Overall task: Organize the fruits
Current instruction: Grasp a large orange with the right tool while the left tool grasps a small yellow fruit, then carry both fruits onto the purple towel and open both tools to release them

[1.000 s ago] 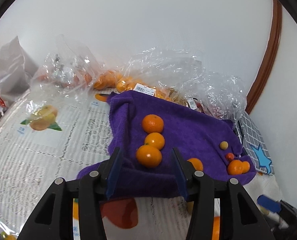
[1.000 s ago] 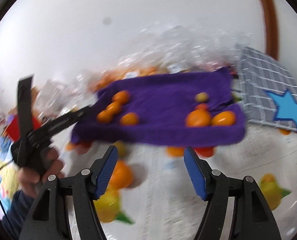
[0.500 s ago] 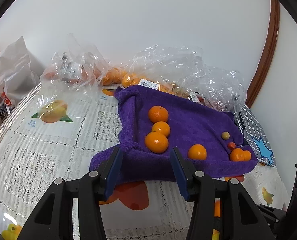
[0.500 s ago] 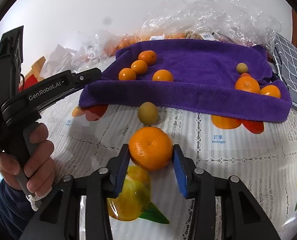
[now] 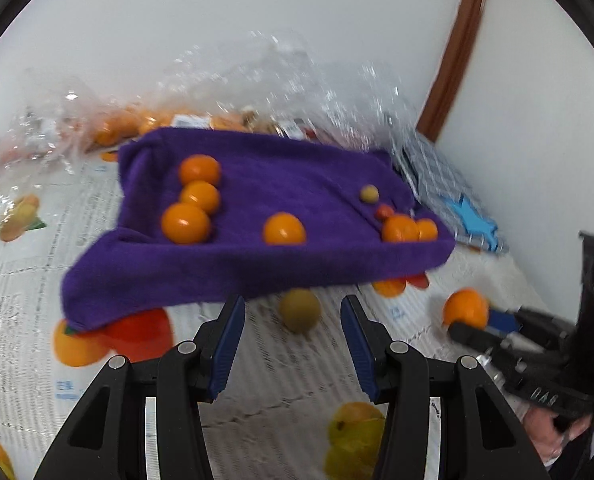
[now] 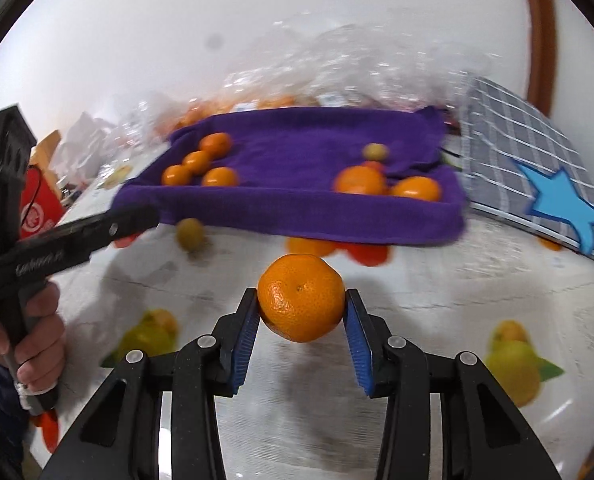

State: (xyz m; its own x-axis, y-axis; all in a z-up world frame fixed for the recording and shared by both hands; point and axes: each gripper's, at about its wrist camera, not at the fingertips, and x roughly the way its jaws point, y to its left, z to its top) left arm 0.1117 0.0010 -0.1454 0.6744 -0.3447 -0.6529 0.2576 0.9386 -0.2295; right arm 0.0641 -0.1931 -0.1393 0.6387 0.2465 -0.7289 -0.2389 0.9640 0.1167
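Left wrist: fruit-print tablecloth (image 5: 281,408) against white wall (image 5: 257,20).

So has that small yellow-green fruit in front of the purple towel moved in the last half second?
No. The yellow-green fruit sits on the tablecloth just before the purple towel, by its left part, as before.

The purple towel (image 6: 297,196) is serving as landmark. In front of it, open tablecloth (image 6: 437,292) is lying free, apart from a small green fruit (image 5: 299,310) sitting just off its near edge. Behind it, plastic bags (image 5: 281,92) are blocking the wall side. A checked cloth (image 6: 529,152) is crowding its right edge.
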